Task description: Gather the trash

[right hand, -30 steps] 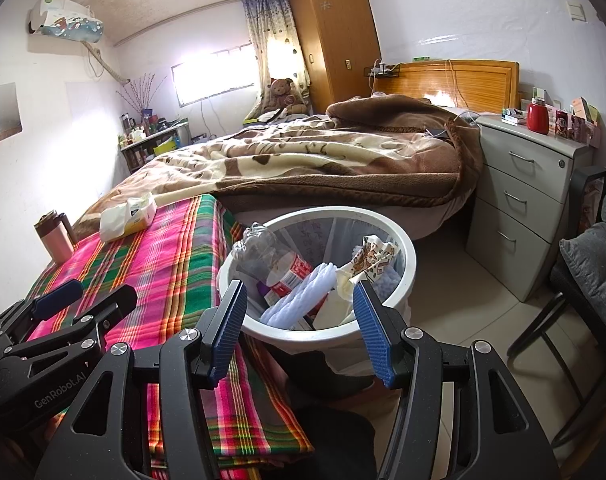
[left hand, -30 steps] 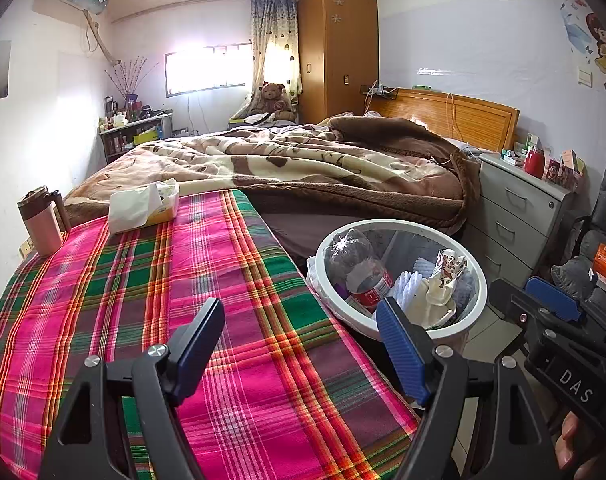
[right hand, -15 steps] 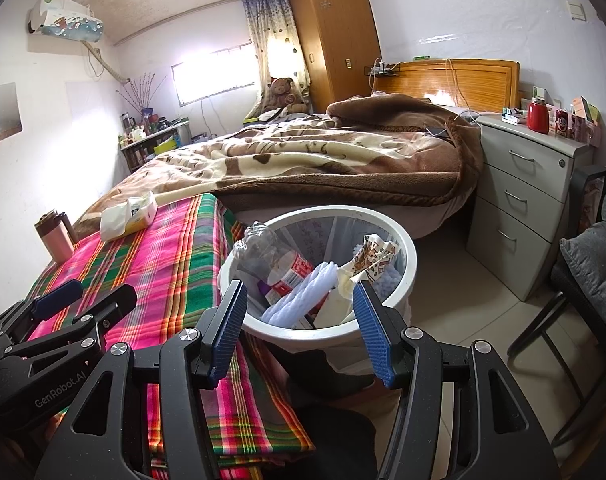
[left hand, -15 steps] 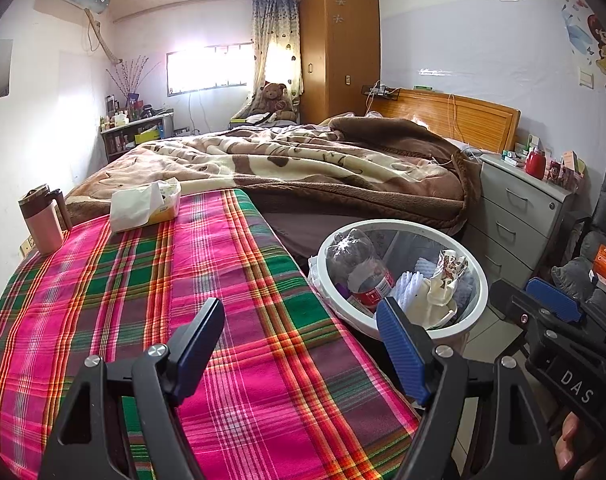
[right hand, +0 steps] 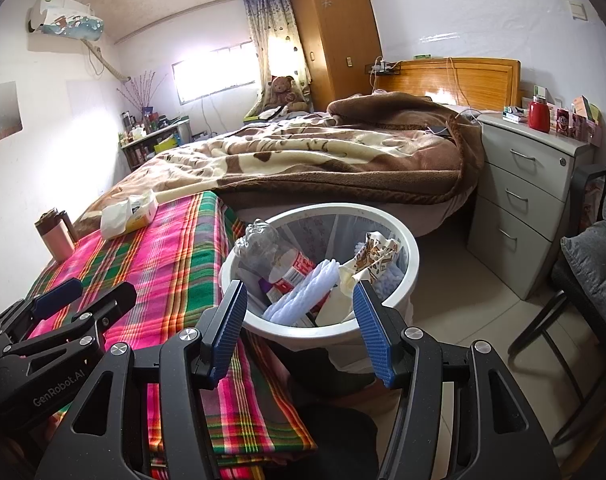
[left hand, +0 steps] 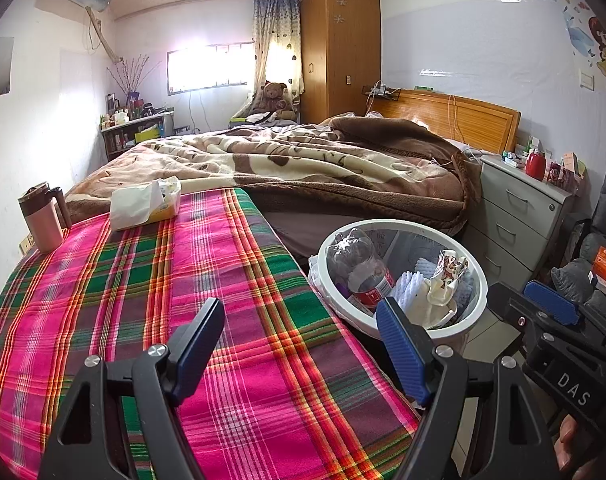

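Nothing has changed over the last second: both sets of jaws stay wide and empty, hands motionless and tilted down, so collecting looks finished or paused. The left gripper [left hand: 299, 354] hangs over the table [left hand: 103, 280]; the right gripper [right hand: 299, 328] frames the bin [right hand: 407, 256] at twelve o'clock, trash [right hand: 287, 268] inside.

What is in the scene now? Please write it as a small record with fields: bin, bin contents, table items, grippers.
bin: white round trash bin on the floor, beside the table edge
bin contents: clear plastic bottle with red label, white ribbed foam piece, crumpled printed wrapper
table cover: plaid cloth, pink and green
table items: tissue pack and pink mug, both at the far end
left gripper: open, empty, over the cloth
right gripper: open, empty, facing the bin
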The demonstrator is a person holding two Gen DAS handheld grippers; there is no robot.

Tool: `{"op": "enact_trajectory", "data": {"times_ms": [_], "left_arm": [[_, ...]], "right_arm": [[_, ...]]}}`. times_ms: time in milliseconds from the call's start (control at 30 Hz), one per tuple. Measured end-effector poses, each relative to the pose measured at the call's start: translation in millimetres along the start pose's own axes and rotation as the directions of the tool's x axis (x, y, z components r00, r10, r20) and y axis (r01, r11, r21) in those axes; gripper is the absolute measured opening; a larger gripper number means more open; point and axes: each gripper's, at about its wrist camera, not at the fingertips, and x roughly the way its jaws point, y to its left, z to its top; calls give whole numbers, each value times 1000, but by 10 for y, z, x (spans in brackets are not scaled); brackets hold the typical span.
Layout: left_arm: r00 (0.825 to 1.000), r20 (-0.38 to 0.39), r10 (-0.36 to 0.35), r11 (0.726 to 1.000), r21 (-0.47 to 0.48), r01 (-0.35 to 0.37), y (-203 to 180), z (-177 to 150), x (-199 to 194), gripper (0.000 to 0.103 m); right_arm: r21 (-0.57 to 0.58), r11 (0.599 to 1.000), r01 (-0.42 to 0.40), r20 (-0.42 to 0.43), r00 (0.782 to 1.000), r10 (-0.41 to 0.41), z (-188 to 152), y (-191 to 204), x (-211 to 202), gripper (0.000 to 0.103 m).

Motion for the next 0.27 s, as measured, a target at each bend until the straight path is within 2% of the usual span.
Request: {"op": "enact_trajectory", "data": {"times_ms": [267], "left_arm": [[1000, -2, 1, 1000, -2, -1, -7, 0, -2, 80]], "right_arm": [[-1, 1000, -3, -2, 1000, 3, -22, 26, 1, 57]]}}
